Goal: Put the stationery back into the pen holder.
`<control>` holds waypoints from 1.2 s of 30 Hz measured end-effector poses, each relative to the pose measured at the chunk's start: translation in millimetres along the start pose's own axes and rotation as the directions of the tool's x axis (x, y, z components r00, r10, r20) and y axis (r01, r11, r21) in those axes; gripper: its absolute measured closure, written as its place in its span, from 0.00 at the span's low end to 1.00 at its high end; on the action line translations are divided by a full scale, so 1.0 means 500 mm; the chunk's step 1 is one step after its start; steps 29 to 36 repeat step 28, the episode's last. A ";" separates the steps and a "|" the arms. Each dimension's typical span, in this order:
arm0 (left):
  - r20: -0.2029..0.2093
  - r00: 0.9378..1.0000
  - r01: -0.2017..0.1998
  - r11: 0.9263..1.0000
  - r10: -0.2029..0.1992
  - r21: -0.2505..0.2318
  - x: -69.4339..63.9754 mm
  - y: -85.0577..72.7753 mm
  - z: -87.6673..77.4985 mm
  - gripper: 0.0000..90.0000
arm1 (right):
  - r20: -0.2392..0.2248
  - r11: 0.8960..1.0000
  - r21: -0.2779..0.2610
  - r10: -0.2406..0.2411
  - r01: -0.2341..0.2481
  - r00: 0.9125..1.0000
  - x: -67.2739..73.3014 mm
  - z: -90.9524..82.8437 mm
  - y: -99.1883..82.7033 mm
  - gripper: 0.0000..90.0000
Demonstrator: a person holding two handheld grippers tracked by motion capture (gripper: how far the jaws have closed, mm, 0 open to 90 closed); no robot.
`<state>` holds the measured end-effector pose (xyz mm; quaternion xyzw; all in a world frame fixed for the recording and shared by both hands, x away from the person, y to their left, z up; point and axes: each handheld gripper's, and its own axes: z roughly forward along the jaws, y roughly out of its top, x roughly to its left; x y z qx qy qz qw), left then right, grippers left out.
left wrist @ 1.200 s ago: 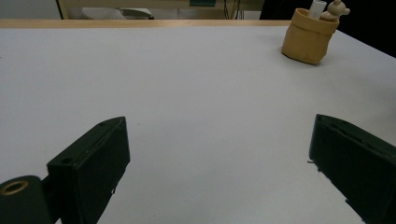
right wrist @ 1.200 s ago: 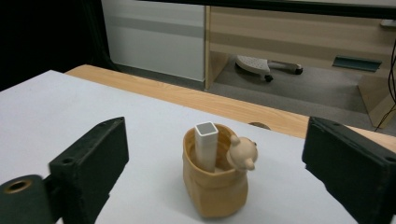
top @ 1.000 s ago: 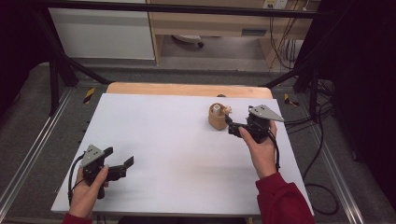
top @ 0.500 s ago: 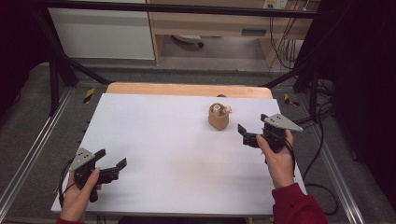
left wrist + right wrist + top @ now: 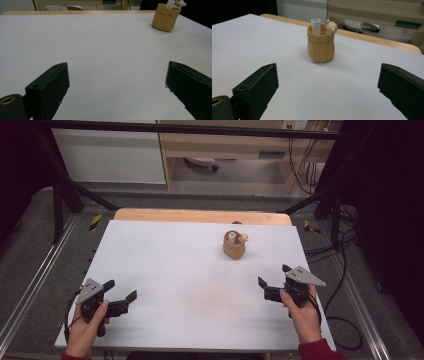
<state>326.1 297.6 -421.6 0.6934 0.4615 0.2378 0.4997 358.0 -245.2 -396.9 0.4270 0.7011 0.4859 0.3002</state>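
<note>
On the white table [image 5: 190,270], toward its far right, stands a tan pouch [image 5: 234,247] holding a white tube [image 5: 232,238] and a small figure [image 5: 244,238] — untouched. Near the front corners, left gripper [image 5: 119,295] and right gripper [image 5: 272,276] are hand-held, jaws spread wide, gripping nothing — both well apart from the pouch

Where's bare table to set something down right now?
Nearly everywhere. The white tabletop is bare from its left edge across to the tan pouch, and also between the left gripper and right gripper. The only occupied spot is the pouch, toward the far right, holding a white tube and small figure.
</note>
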 end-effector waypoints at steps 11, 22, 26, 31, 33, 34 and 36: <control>0.006 1.000 -0.012 1.000 0.012 0.005 -0.005 0.000 0.003 0.06 | -0.030 0.998 0.069 0.017 -0.015 0.999 0.010 0.005 -0.062 0.03; 0.014 1.000 -0.019 1.000 0.019 0.005 -0.010 0.001 0.007 0.06 | -0.120 0.987 0.161 0.023 -0.003 0.993 0.047 0.055 -0.090 0.03; 0.017 1.000 -0.024 1.000 0.024 0.007 -0.012 0.001 0.008 0.06 | -0.118 0.984 0.177 0.014 0.008 0.993 0.056 0.072 -0.089 0.03; 0.017 1.000 -0.024 1.000 0.024 0.008 -0.013 0.002 0.009 0.06 | -0.097 0.982 0.191 0.011 0.008 0.995 0.055 0.079 -0.088 0.03; 0.017 1.000 -0.024 1.000 0.024 0.008 -0.013 0.002 0.009 0.06 | -0.097 0.982 0.191 0.011 0.008 0.995 0.055 0.079 -0.088 0.03; 0.017 1.000 -0.024 1.000 0.024 0.008 -0.013 0.002 0.009 0.06 | -0.097 0.982 0.191 0.011 0.008 0.995 0.055 0.079 -0.088 0.03; 0.017 1.000 -0.024 1.000 0.024 0.008 -0.013 0.002 0.009 0.06 | -0.097 0.982 0.191 0.011 0.008 0.995 0.055 0.079 -0.088 0.03</control>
